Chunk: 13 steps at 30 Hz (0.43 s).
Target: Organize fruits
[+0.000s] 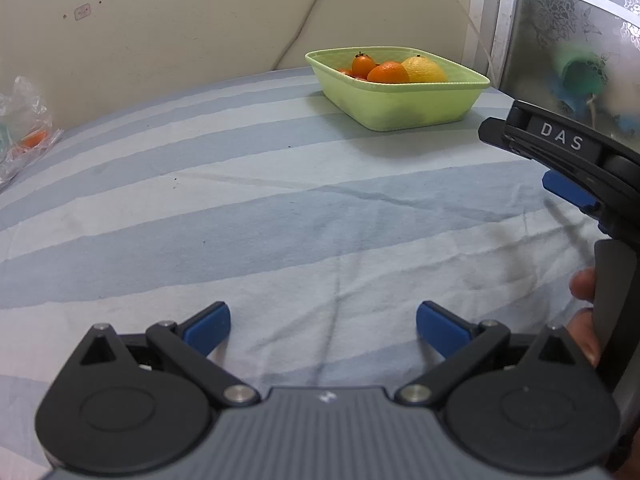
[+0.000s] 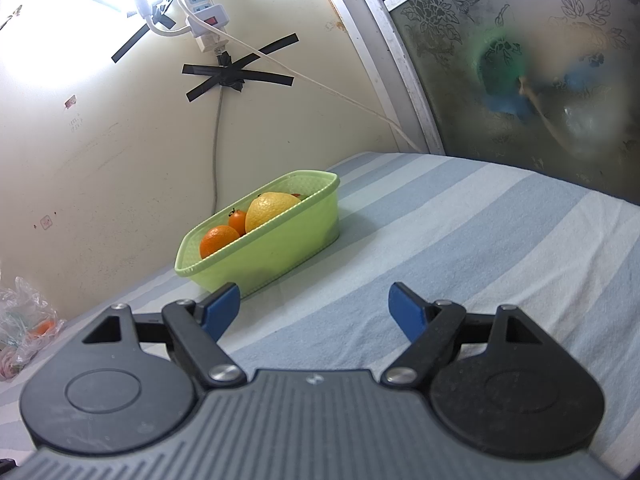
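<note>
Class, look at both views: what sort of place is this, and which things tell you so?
Probably a bedroom: a striped bedsheet covers a soft surface, a power strip is taped to the wall, and a green basket of fruit sits on the sheet.

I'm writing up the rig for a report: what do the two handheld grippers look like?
Both match: the left gripper and right gripper each have a ribbed grey body, two round black discs, black linkage arms with silver pivot pins, and blue finger pads. A small white logo marks each body. Seen from the left wrist view, the right gripper's side reads "DAS" in white letters.
</note>
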Motion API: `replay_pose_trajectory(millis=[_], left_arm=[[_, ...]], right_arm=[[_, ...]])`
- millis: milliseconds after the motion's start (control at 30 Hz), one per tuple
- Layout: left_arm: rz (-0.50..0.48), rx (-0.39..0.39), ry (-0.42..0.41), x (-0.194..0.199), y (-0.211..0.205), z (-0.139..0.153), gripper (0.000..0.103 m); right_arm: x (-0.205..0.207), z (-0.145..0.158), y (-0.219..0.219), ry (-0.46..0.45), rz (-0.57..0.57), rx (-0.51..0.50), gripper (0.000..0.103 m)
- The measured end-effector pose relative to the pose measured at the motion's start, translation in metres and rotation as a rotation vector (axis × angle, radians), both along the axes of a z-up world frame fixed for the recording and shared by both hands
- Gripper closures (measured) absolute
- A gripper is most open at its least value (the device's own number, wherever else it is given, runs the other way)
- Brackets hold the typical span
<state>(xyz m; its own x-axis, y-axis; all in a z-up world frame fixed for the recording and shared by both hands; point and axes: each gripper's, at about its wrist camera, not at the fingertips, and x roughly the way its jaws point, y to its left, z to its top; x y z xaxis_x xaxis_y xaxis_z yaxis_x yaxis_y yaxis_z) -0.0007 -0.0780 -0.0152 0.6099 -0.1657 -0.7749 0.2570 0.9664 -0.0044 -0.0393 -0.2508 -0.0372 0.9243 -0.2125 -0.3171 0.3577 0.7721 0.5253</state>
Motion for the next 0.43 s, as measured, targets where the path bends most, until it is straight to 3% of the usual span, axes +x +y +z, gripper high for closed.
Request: replay_pose_trajectory(millis=[433], left_arm=[[-0.001, -0.007, -0.018, -0.0034, -0.0002, 0.0012, 0.000]], right_arm=[[0.0001, -0.0009, -0.0002, 0.000, -0.002, -0.003, 0.020]])
